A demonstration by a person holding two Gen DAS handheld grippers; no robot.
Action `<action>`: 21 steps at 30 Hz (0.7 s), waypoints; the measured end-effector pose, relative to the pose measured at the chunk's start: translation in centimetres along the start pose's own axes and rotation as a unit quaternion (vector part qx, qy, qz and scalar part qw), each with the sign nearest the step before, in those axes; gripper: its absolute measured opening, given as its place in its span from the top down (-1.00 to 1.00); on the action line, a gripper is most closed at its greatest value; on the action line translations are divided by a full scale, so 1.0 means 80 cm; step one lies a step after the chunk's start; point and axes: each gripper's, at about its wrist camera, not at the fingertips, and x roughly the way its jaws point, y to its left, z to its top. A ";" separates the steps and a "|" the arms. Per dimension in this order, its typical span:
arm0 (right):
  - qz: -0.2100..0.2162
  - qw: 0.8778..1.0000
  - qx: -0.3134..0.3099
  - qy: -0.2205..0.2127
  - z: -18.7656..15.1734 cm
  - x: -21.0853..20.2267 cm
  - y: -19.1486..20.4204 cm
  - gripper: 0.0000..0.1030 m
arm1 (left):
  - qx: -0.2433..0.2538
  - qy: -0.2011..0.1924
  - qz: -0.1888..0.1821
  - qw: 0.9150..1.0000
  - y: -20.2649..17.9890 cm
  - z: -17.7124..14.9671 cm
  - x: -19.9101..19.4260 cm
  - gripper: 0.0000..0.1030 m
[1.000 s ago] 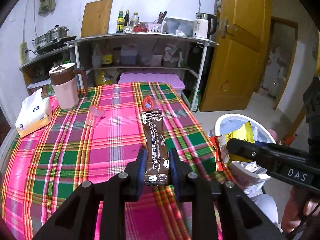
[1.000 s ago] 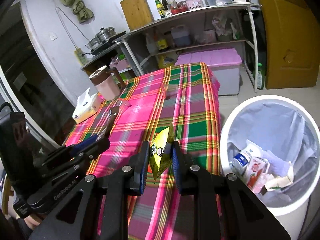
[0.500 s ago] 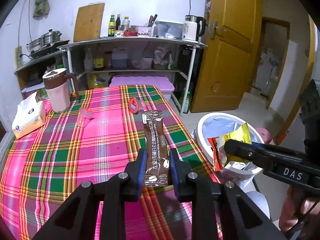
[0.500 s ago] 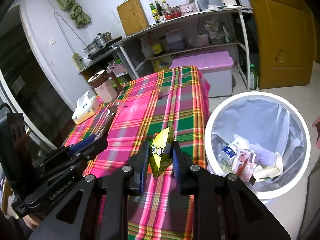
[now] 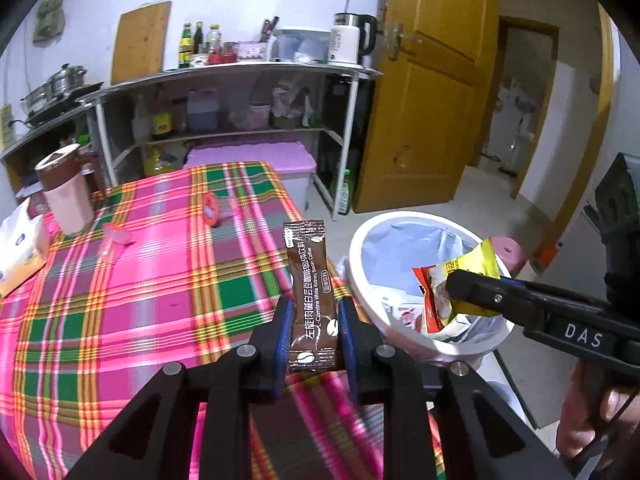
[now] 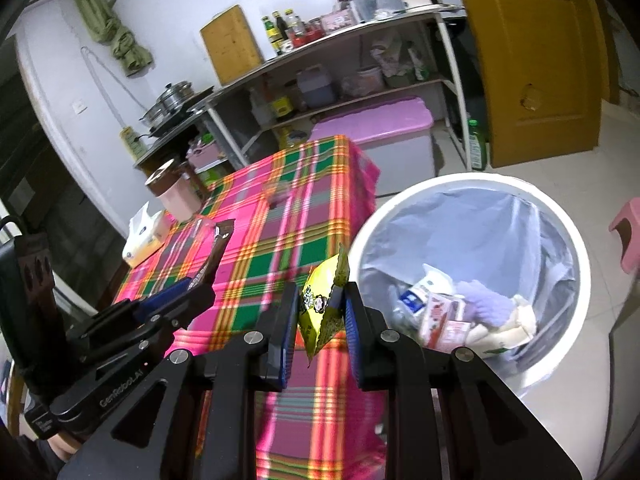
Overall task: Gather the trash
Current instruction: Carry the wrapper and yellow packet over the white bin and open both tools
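A home kitchen: behind the plaid-clothed table stands a metal shelf with bottles, kettle, cutting board and steamer pot.

Glossy foil sachet; woven cloth tablecloth (matt); wooden door.

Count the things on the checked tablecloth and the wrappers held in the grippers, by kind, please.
Held wrappers: 2, brown coffee sachet and yellow snack wrapper
Lidded mugs: 1
Tissue packs: 1
Small plastic pieces: 2, red and pink
Total: 6
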 end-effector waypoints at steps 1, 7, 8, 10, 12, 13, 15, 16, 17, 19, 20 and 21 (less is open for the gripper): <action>-0.003 1.000 0.004 -0.001 0.000 -0.001 -0.006 0.55 | 0.003 0.002 -0.003 1.000 -0.004 0.002 0.004 0.54; -0.021 0.999 0.026 -0.003 0.001 -0.006 -0.040 0.55 | 0.022 0.012 -0.029 0.999 -0.030 0.006 0.031 0.54; -0.024 0.999 0.030 -0.003 0.001 -0.006 -0.045 0.55 | 0.025 0.015 -0.036 0.999 -0.035 0.007 0.037 0.54; -0.031 0.999 0.038 -0.004 0.001 -0.007 -0.057 0.55 | 0.032 0.019 -0.045 0.998 -0.042 0.009 0.046 0.54; -0.037 0.998 0.045 -0.003 0.000 -0.007 -0.067 0.55 | 0.039 0.024 -0.057 0.997 -0.052 0.010 0.057 0.54; -0.041 0.998 0.048 -0.002 -0.001 -0.007 -0.073 0.55 | 0.041 0.026 -0.062 0.997 -0.054 0.011 0.061 0.54; -0.047 0.997 0.054 0.000 -0.001 -0.005 -0.083 0.55 | 0.045 0.030 -0.070 0.996 -0.062 0.012 0.071 0.54; -0.051 0.997 0.058 0.001 -0.001 -0.004 -0.089 0.55 | 0.046 0.033 -0.075 0.996 -0.065 0.013 0.077 0.54; -0.054 0.997 0.060 0.003 -0.001 -0.003 -0.094 0.55 | 0.047 0.037 -0.079 0.995 -0.068 0.014 0.083 0.54; -0.060 0.996 0.065 0.006 -0.001 -0.002 -0.103 0.55 | 0.050 0.042 -0.083 0.994 -0.074 0.014 0.091 0.54; -0.063 0.996 0.067 0.007 -0.001 -0.001 -0.107 0.55 | 0.051 0.045 -0.087 0.994 -0.079 0.016 0.097 0.53; -0.065 0.995 0.069 0.008 -0.001 0.000 -0.109 0.55 | 0.053 0.047 -0.089 0.994 -0.082 0.017 0.102 0.53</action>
